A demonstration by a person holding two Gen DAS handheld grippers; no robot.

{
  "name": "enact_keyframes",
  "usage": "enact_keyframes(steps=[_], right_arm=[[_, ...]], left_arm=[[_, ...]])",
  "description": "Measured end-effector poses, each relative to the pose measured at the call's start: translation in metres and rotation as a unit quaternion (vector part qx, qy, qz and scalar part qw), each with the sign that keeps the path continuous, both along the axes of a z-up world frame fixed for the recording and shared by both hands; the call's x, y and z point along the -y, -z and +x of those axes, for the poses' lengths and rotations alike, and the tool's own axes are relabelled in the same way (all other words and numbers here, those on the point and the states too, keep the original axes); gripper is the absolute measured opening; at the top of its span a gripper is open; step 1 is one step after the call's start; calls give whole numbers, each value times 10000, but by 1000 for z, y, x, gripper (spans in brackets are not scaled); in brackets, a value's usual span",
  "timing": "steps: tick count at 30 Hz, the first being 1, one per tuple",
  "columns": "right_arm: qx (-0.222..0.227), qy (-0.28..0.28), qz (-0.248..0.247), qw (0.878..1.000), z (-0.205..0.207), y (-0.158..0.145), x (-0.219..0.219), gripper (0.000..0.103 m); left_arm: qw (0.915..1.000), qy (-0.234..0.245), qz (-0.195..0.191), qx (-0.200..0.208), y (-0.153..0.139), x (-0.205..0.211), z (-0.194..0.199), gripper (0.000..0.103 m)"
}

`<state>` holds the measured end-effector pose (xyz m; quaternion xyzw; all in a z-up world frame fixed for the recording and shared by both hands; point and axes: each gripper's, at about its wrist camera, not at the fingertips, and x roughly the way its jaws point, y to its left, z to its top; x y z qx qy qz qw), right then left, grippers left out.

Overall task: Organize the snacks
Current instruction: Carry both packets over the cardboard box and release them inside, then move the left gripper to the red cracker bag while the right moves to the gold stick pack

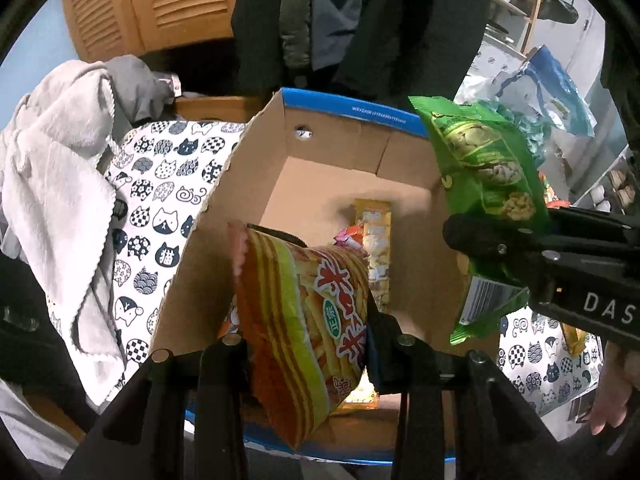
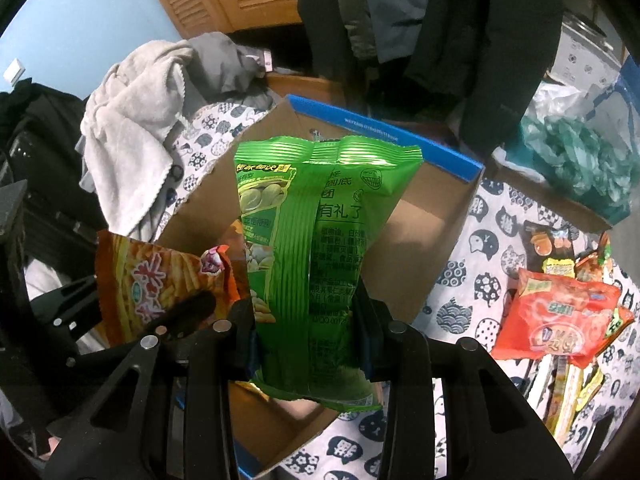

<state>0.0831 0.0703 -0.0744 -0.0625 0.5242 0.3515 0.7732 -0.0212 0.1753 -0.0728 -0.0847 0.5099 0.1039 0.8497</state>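
Note:
An open cardboard box (image 1: 340, 148) with a blue rim stands on a cat-print cloth. My left gripper (image 1: 308, 320) is shut on an orange striped snack bag (image 1: 304, 312), which hangs over the box's near-left part. Inside the box lie a yellow packet (image 1: 376, 240) and a small pink wrapper (image 1: 347, 238). My right gripper (image 2: 306, 312) is shut on a green snack bag (image 2: 320, 220), held upright above the box (image 2: 420, 240). The left wrist view shows that green bag (image 1: 488, 168) over the box's right wall. The right wrist view has the orange bag (image 2: 160, 276) at lower left.
A heap of loose snack packets (image 2: 560, 316) lies on the cat-print cloth (image 2: 480, 248) right of the box. A grey towel and clothes (image 1: 52, 184) are piled on the left. Dark coats (image 1: 360, 20) hang behind the box. A green plastic bag (image 2: 580, 160) sits at the back right.

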Motion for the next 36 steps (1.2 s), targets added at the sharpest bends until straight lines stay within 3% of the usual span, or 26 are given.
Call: enact_keyframes(steps=[2, 5, 9, 12, 14, 16, 21, 36], right_arm=[[-31, 15, 38, 10000, 1, 0, 1, 36], [-52, 15, 94, 9999, 2, -2, 3, 36], [-11, 49, 141, 9999, 1, -7, 6, 36], [48, 83, 120, 9999, 1, -10, 11, 40], [73, 105, 96, 9999, 0, -11, 14, 53], [125, 116, 26, 9999, -2, -11, 18, 58], [155, 204, -47, 9997, -3, -11, 37, 59], [174, 787, -223, 9965, -2, -7, 123, 60]], left_arm=[[10000, -40, 48, -53, 1, 0, 1, 42], [9999, -74, 142, -42, -1, 1, 1, 60], [9998, -85, 134, 113, -7, 3, 0, 66], [9998, -79, 64, 141, -7, 4, 1, 68], [9999, -44, -13, 149, -7, 5, 2, 68], [9998, 4, -63, 168, -9, 9, 3, 68], [9995, 143, 16, 272, -14, 20, 4, 75], [9951, 852, 347, 368, -21, 77, 15, 79]])
